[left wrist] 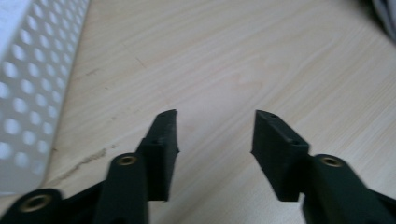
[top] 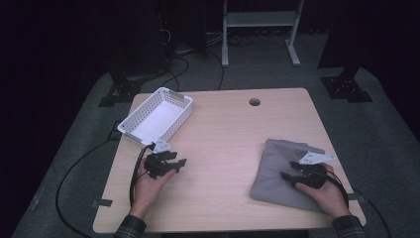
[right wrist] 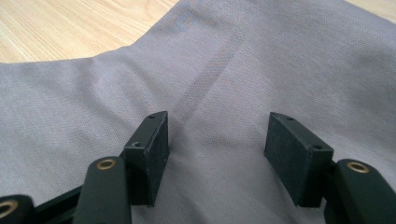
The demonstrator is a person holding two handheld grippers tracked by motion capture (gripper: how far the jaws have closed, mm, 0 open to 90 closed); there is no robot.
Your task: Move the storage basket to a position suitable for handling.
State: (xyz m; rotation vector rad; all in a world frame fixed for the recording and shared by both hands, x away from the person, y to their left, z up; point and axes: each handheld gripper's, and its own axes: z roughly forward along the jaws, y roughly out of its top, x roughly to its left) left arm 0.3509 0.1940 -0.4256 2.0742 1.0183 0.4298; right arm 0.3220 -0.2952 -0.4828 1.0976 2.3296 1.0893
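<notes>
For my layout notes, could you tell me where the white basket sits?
In the high view, the white basket sits at the table's far left corner, just beyond the left claw.

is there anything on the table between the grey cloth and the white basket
Nothing visible: bare wood lies between the grey cloth and the white basket. The left tool, open, hovers near the basket's near end, just beside that path.

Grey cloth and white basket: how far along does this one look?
Nothing looks done: the grey cloth lies flat on the table, apart from the white basket, which holds nothing. In hand: the right tongs are open over the cloth; the left tongs are open over bare wood. Any grasping or moving remains.
</notes>
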